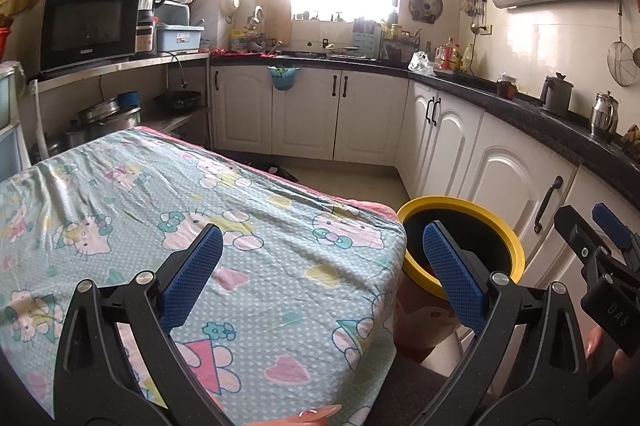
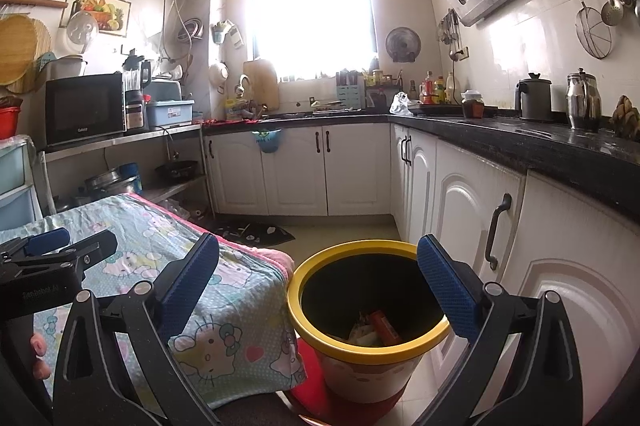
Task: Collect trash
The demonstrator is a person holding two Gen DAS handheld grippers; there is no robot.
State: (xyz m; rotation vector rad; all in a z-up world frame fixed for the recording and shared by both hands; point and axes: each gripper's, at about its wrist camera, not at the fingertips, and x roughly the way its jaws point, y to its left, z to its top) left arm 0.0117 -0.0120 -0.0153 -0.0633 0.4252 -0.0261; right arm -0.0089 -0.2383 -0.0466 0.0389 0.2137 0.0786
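Observation:
A yellow-rimmed trash bin [image 2: 400,344] stands on the floor right of the table; trash [image 2: 374,332], red and pale pieces, lies at its bottom. The bin also shows in the left wrist view [image 1: 516,250]. My right gripper [image 2: 318,278] is open and empty above the bin's mouth. My left gripper [image 1: 322,266] is open and empty above the table's right edge. The table [image 1: 160,205] has a Hello Kitty cloth with no trash visible on it. The right gripper shows at the right of the left wrist view [image 1: 600,238]; the left gripper shows at the left of the right wrist view [image 2: 60,246].
White cabinets [image 2: 472,226] under a black counter [image 2: 520,141] run along the right and back. A kettle [image 2: 534,97] and steel pot [image 2: 584,101] stand on the counter. A microwave [image 1: 86,25] sits on a shelf at left. A dark mat [image 2: 256,234] lies on the floor.

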